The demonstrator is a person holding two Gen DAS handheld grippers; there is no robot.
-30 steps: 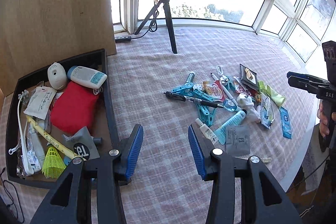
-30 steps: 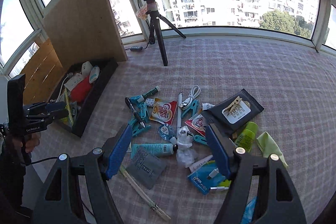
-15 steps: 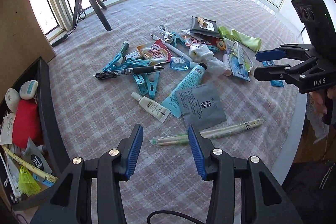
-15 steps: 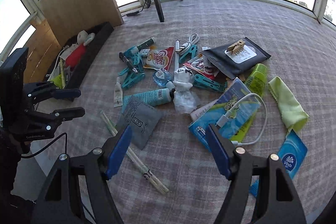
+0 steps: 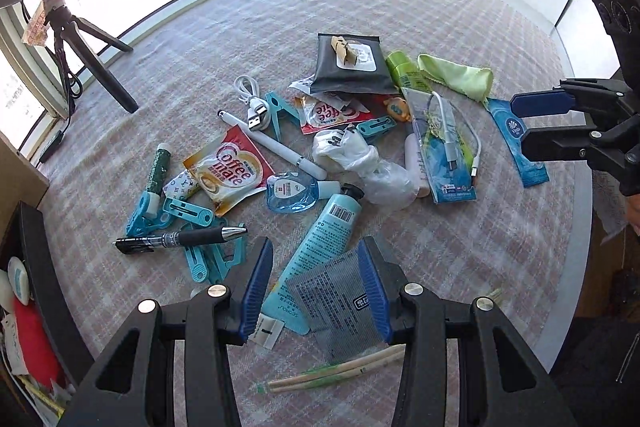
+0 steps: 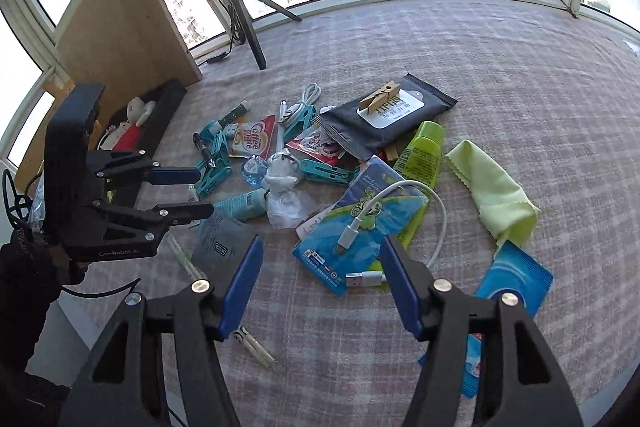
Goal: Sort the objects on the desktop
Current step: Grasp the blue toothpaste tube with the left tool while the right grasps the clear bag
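Note:
A pile of small items lies on the checked tablecloth. My left gripper (image 5: 316,287) is open and hangs just above a grey foil sachet (image 5: 340,307) and a light blue tube (image 5: 320,247). It also shows from the side in the right wrist view (image 6: 200,193). My right gripper (image 6: 320,287) is open and empty above a blue packet (image 6: 360,227) with a white USB cable (image 6: 400,223) on it. It also shows at the right edge of the left wrist view (image 5: 528,123). A black pen (image 5: 180,239), Coffee mate sachet (image 5: 228,171) and black wipes pack (image 5: 352,67) lie in the pile.
A black tray (image 5: 44,291) with sorted items stands at the left. A ring light tripod (image 6: 248,23) and wooden board (image 6: 120,27) stand at the back. Wrapped chopsticks (image 5: 340,371) lie near the table's front edge. A green cloth (image 6: 492,187) lies on the right.
Both grippers have moved in closer and lower over the pile. My left gripper swung from the tray side to hang over the grey sachet and tube. Both stay open.

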